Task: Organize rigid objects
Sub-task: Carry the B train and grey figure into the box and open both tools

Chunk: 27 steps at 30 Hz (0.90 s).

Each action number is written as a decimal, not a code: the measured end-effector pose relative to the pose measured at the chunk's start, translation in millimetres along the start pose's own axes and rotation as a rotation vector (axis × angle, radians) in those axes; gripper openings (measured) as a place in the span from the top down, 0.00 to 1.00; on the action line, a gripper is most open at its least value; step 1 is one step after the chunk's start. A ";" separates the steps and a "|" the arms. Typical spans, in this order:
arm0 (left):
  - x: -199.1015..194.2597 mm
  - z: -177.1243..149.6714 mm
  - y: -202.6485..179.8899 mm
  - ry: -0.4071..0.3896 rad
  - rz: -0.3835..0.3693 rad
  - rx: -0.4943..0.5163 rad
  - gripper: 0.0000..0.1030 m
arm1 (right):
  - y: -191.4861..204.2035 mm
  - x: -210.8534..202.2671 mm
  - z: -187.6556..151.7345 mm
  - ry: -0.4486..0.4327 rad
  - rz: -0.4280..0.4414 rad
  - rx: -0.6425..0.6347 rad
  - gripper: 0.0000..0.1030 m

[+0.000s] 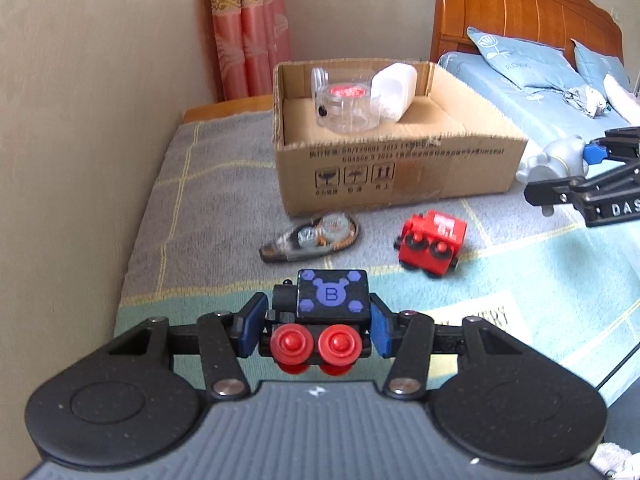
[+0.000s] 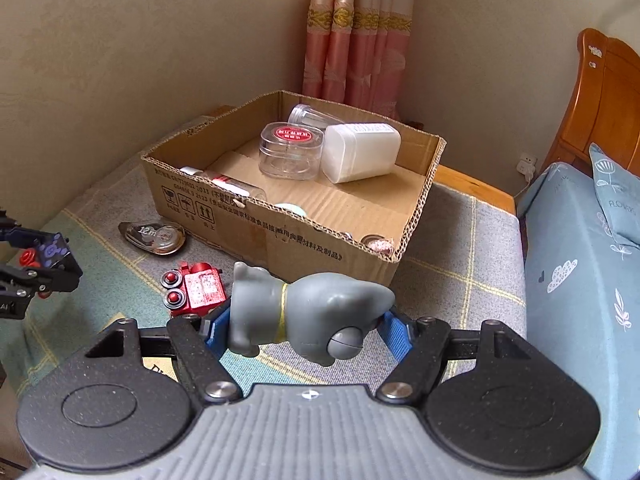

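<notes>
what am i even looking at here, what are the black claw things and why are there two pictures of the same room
The black claws are two handheld grasping tools, one in each of a person's hands; no robot arm is involved. Each carries a wide-angle camera looking forward along its two blue-padded fingers, so you get one picture per hand.

The left tool is shut on a black toy train block with red wheels and a purple "B". The right tool is shut on a grey toy figure. Each tool also shows at the edge of the other's picture.

Everything sits on a checked blanket. On it stands an open cardboard box already holding a clear round container, a white container and some smaller items. In front of the box lie a red toy train block and a correction tape dispenser.
</notes>
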<state>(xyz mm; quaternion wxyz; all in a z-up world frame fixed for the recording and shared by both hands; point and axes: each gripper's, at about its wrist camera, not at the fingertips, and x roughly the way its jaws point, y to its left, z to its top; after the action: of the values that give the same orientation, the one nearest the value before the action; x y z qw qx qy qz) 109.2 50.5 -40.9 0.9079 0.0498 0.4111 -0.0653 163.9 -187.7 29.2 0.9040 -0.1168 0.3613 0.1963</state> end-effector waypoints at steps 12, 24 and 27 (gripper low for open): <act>12.4 98.0 -7.6 -0.147 0.013 0.097 0.50 | -6.5 -18.0 25.5 -0.082 0.019 -0.010 0.25; 64.1 147.8 -10.4 -0.155 0.057 0.089 0.31 | -12.6 -24.5 35.2 -0.097 -0.011 -0.006 0.25; 61.3 143.2 -7.7 -0.174 0.084 0.079 0.21 | -12.7 -22.5 37.4 -0.093 -0.012 -0.009 0.25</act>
<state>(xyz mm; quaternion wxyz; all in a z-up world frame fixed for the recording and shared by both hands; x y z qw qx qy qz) 253.9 17.5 6.8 0.9395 0.0968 0.3252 -0.0476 177.3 -191.9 72.4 0.9206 -0.1135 0.3172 0.1976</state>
